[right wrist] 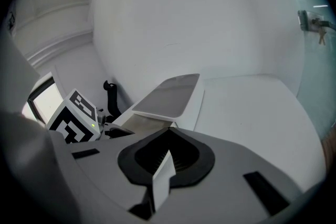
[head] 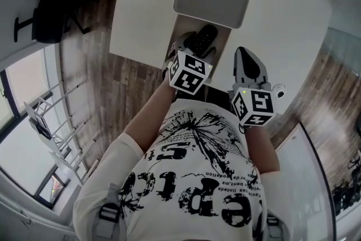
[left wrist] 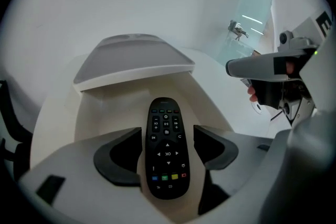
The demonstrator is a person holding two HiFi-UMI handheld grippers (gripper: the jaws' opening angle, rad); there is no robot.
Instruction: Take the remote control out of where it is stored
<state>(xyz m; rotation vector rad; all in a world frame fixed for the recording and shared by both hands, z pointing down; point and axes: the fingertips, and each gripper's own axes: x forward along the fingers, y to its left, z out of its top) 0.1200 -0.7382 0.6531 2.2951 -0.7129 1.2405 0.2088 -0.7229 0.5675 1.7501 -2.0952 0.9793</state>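
With the drawer open, the left gripper stands wide open astride the remote control while the right gripper clamps a thin white edge; closing and lifting looks next.

The person wears a white T-shirt with black lettering and splatter print, and grey buckled straps at the shoulders. The left gripper and right gripper are pale grey with dark pads. Each bears a black-and-white marker cube with a green light.
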